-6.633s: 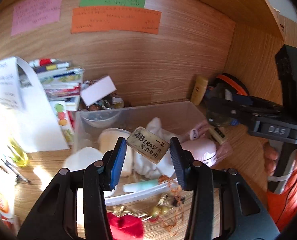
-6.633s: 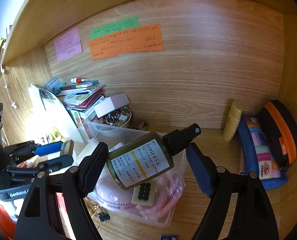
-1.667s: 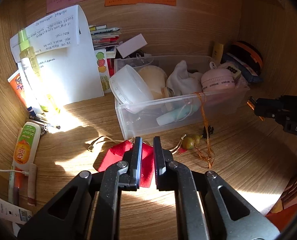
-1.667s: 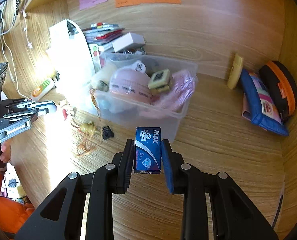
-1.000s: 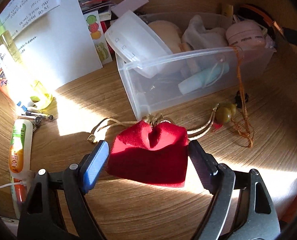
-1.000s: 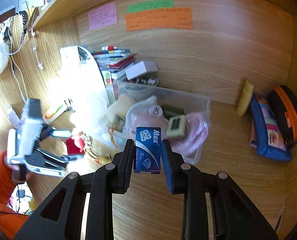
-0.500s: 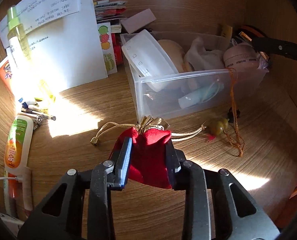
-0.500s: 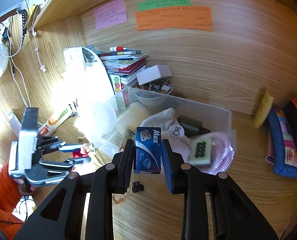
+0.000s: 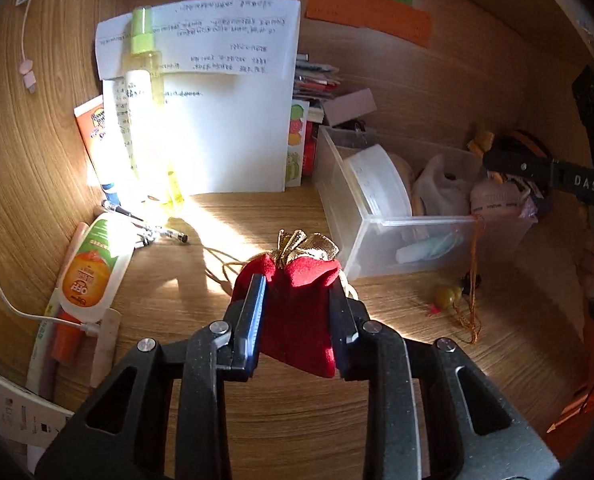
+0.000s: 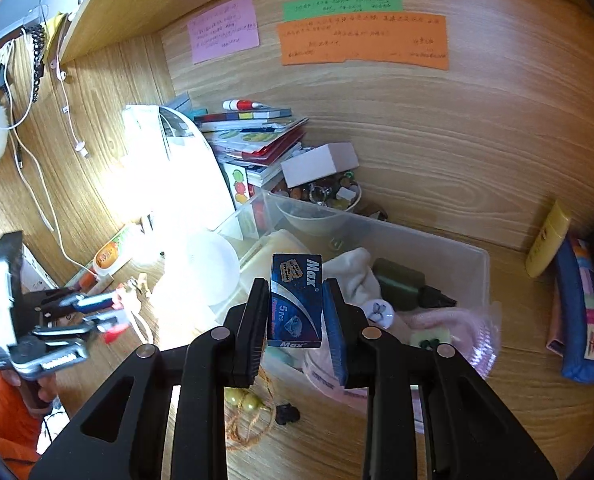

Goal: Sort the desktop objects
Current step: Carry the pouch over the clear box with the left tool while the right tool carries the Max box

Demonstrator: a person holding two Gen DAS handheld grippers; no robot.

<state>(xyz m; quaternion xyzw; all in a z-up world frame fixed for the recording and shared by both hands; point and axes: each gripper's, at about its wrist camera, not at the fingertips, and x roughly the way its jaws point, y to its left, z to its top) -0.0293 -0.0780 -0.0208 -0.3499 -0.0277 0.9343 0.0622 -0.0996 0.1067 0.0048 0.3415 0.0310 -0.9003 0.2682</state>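
Your left gripper (image 9: 297,312) clamps the red drawstring pouch (image 9: 297,312); your right gripper (image 10: 295,312) clamps the blue Max blade box (image 10: 295,300) mid-frame. The pouch's trailing cord may snag the clear bin (image 9: 437,222).

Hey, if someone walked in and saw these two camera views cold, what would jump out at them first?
Probably the red velvet pouch with its gold-trimmed mouth, clamped in the left gripper above the sunlit desk. Next, the blue Max box pinched upright in the right gripper, poised over the crowded clear plastic bin. Behind both, the pink, green and orange notes stuck on the wooden back wall stand out.
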